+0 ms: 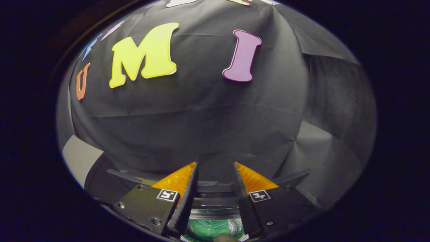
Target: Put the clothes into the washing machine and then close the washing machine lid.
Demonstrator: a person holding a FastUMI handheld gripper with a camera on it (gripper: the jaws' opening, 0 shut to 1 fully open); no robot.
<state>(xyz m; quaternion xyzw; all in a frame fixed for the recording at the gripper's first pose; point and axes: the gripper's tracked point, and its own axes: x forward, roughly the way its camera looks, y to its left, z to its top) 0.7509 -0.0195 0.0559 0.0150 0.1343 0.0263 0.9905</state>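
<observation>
My gripper (215, 163) is open, with a wide gap and nothing held between the fingers. It points up at the booth's black cloth wall (201, 117). Low down between the finger bases I look into a round silvery opening (215, 212), apparently the washing machine's drum. Something green with thin blue lines (208, 229) lies inside; I cannot tell if it is clothing. A small brownish shape (225, 238) sits just in front of it. A dark curved rim (95, 176), likely the machine's top, runs out to the left of the fingers.
A pale grey surface (79, 156) shows beyond the dark rim on the left. The cloth wall folds into a corner to the right of the fingers (322, 148).
</observation>
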